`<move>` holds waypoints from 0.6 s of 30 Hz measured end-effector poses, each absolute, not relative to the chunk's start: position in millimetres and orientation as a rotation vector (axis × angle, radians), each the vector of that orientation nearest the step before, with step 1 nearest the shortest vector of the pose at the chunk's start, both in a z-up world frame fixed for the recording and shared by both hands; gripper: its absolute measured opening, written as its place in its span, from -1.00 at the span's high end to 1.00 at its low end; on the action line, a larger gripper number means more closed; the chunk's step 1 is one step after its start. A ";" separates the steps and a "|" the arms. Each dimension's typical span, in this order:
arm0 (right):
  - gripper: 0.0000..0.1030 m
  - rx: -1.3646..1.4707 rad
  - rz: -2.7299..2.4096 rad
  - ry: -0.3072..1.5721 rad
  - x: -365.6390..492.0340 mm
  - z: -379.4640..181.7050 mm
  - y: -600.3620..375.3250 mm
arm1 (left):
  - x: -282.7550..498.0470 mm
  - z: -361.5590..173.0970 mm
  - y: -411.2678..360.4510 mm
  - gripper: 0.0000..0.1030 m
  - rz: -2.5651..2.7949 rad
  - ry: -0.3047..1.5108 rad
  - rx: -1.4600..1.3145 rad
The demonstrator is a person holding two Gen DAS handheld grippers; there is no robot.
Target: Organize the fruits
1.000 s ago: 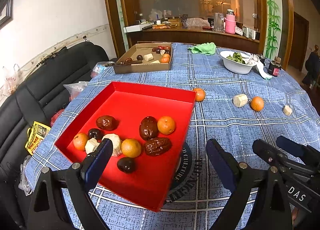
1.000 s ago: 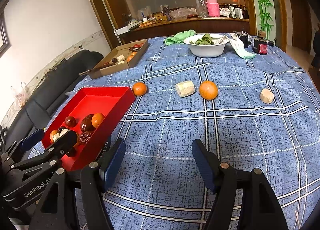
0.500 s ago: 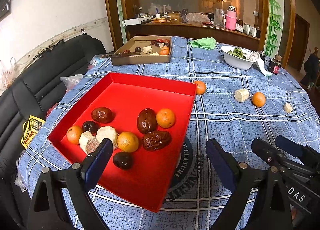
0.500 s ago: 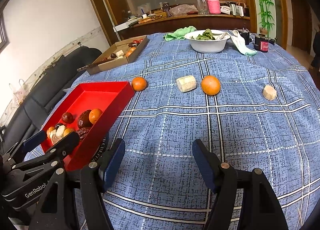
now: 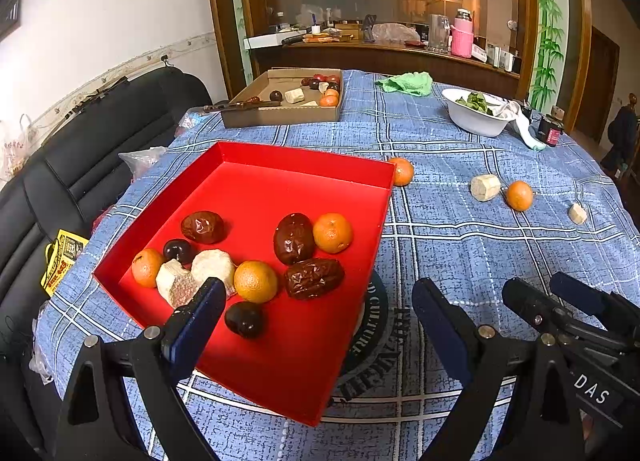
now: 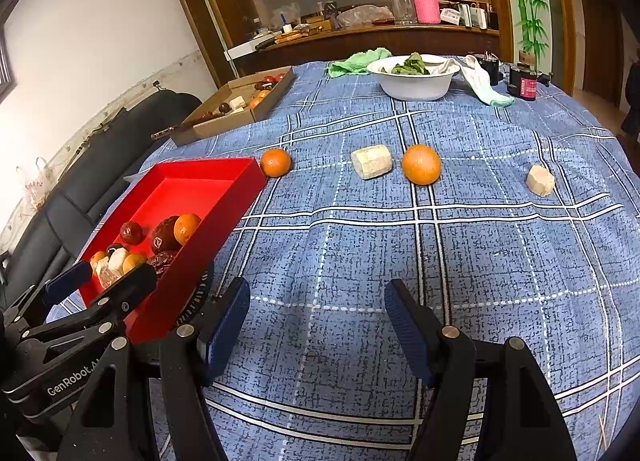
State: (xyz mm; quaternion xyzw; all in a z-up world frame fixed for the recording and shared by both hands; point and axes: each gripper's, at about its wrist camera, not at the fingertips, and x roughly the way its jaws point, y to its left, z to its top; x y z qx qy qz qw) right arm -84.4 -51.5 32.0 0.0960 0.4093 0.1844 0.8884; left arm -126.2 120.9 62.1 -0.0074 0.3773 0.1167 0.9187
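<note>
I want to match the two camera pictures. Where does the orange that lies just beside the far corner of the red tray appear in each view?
Left wrist view: the orange sits above centre, right of the middle, at the far right corner of the red tray.
Right wrist view: the orange sits left of centre, at the tray's far corner.
Shared landmark: the white bowl of greens.

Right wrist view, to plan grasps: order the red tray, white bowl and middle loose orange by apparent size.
1. red tray
2. white bowl, though it sits farther away
3. orange
</note>
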 end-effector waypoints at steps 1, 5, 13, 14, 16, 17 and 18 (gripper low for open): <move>-0.45 0.199 0.383 0.852 -84.3 31.5 -51.5 | -126.1 62.0 121.1 -0.82 0.240 0.776 -0.015; -0.45 0.195 0.383 0.854 -84.2 31.4 -51.0 | -126.1 60.7 122.2 -0.82 0.241 0.776 -0.015; -0.45 0.189 0.382 0.858 -83.7 30.7 -49.9 | -125.9 60.0 124.3 -0.82 0.242 0.774 -0.017; -0.45 0.189 0.382 0.859 -83.6 30.8 -49.9 | -125.8 60.0 124.5 -0.82 0.243 0.775 -0.016; -0.46 0.190 0.381 0.861 -83.4 30.5 -49.8 | -125.9 59.9 124.3 -0.82 0.243 0.776 -0.015; -0.46 0.190 0.382 0.862 -83.1 30.3 -50.3 | -125.5 59.6 124.5 -0.82 0.243 0.777 -0.015; -0.46 0.191 0.381 0.863 -83.0 30.1 -50.6 | -125.1 59.4 124.9 -0.82 0.243 0.779 -0.015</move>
